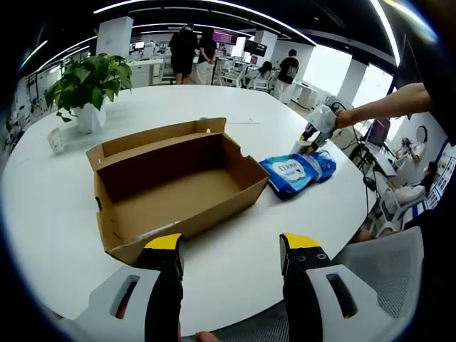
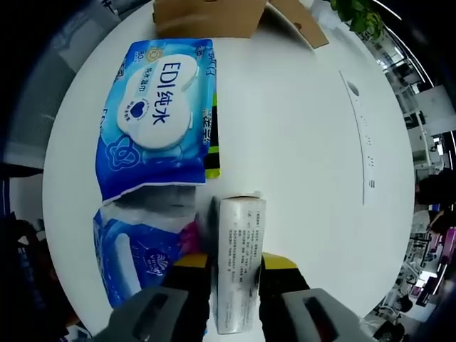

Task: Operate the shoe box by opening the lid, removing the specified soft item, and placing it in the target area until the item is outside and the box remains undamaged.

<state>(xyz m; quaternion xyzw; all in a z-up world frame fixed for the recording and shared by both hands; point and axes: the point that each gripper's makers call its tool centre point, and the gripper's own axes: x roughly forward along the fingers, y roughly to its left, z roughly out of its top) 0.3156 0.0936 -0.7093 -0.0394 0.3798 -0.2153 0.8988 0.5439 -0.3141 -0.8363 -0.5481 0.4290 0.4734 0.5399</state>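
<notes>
Two blue soft packs (image 2: 158, 117) lie on the white bench beside the open shoe box (image 1: 174, 184), near the bench's edge. The right gripper (image 2: 235, 267) has its fingers clamped on a small pale carton (image 2: 239, 263), which stands just beside the packs. The left gripper (image 1: 231, 253) hovers with fingers spread, empty, in front of the box. To finish well, I would set the carton down gently clear of the bench edge and keep away from the box wall. The packs look glossy and pliable; the box is plain corrugated cardboard, empty inside.
</notes>
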